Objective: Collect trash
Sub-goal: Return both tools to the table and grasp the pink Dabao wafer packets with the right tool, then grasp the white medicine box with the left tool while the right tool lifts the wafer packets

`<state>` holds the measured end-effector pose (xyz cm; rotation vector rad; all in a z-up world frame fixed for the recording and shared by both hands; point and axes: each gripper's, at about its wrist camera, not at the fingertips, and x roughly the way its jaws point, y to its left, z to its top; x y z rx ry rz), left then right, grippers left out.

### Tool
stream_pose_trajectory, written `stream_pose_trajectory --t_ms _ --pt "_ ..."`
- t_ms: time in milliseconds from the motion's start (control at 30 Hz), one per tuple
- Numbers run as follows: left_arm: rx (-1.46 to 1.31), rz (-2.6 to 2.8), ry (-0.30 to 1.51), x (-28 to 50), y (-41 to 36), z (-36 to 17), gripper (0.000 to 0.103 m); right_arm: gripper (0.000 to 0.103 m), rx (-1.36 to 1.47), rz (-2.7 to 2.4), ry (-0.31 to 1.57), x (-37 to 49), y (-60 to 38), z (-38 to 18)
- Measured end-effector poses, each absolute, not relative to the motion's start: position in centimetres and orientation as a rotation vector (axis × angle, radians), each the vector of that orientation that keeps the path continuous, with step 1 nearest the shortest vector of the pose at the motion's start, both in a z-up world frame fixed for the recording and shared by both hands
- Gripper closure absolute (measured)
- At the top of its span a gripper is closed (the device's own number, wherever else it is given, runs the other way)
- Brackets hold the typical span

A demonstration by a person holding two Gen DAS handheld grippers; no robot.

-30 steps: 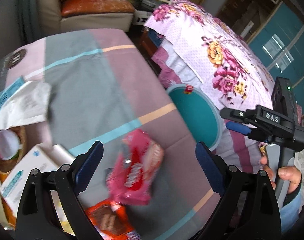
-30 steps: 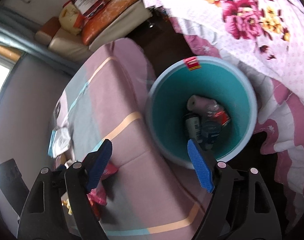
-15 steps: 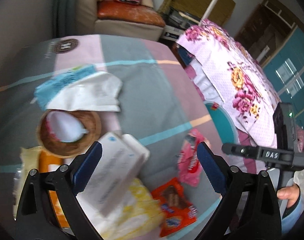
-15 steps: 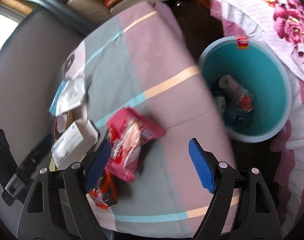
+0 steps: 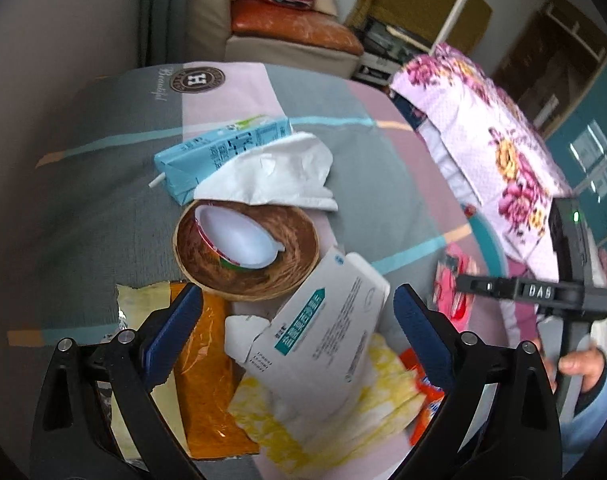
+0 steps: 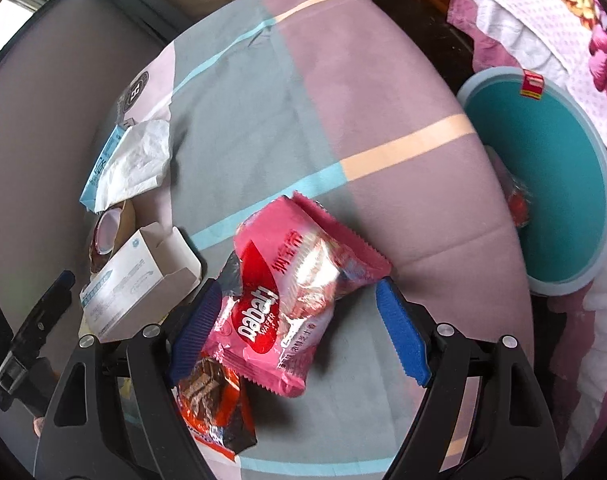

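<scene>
A pile of trash lies on the cloth-covered table. My left gripper [image 5: 297, 332] hangs open over a white cardboard box [image 5: 323, 332], with an orange wrapper [image 5: 207, 380] and a yellow wrapper [image 5: 343, 412] beneath it. Behind them sit a brown bowl [image 5: 295, 256] holding a yogurt cup [image 5: 239, 240], a white tissue [image 5: 275, 176] and a blue milk carton [image 5: 219, 152]. My right gripper [image 6: 299, 328] is open above a pink wafer packet [image 6: 295, 292]; nothing is pressed between its pads. A red-brown snack wrapper [image 6: 215, 404] lies by its left finger. The teal bin [image 6: 551, 184] stands right of the table.
A bed with a floral pink cover [image 5: 499, 140] stands beyond the bin. A sofa [image 5: 287, 36] with bags on it sits behind the table. A person's hand [image 5: 583, 364] holds the right gripper's handle. A wall runs along the table's left edge [image 6: 63, 128].
Both grippers swung away from the bin toward the trash pile. The left view went from the pink packet to the box and bowl. The right view went from the bin to the pink packet.
</scene>
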<state>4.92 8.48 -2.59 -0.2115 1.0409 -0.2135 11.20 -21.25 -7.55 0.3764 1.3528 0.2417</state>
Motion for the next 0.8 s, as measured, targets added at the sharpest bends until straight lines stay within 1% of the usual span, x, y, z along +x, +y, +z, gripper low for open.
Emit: stream_pose_trajectory --t_ms 33,67,100,133,167,233,267,333,367,400,433,800 --pt "-0.189 -0.222 1.049 4.9 8.3 -2.8 0.007 0.028 0.381 0.241 1.355 11.3 -21.1 -7.7" --pt "-0.178 -0.229 1.054 4.9 8.0 -3.0 0.007 0.03 0.384 0.242 1.355 11.4 -20.9 -7.8" --pt "-0.168 -0.239 1.058 4.8 7.6 -3.2 0.007 0.035 0.385 0.245 1.352 11.4 -20.8 -7.8" --pt "-0.153 -0.254 1.063 4.7 7.3 -3.4 0.007 0.049 0.382 0.251 1.35 11.5 -20.6 -7.9" --pt "-0.144 -0.262 1.067 4.7 7.0 -3.6 0.007 0.058 0.376 0.262 1.35 11.5 -20.4 -8.0" --pt "-0.119 -0.276 1.073 4.5 6.3 -4.0 0.007 0.069 0.367 0.281 1.351 11.4 -20.0 -8.2" --pt "-0.107 -0.284 1.075 4.3 6.0 -4.1 0.007 0.072 0.358 0.292 1.343 11.3 -19.8 -8.1" --pt "-0.081 -0.305 1.074 3.9 5.3 -4.3 0.007 0.074 0.34 0.301 1.32 11.1 -19.8 -7.7" --pt "-0.068 -0.311 1.071 3.7 5.0 -4.3 0.011 0.074 0.337 0.302 1.313 11.0 -19.8 -7.5" --pt "-0.052 -0.32 1.069 3.5 4.7 -4.2 0.017 0.074 0.336 0.304 1.302 10.9 -20.0 -7.3" --pt "-0.036 -0.333 1.074 3.3 4.3 -4.3 0.019 0.074 0.341 0.302 1.295 10.9 -20.3 -7.0" --pt "0.065 -0.376 1.136 3.2 0.0 -5.6 0.019 0.074 0.375 0.278 1.242 10.6 -22.8 -6.0"
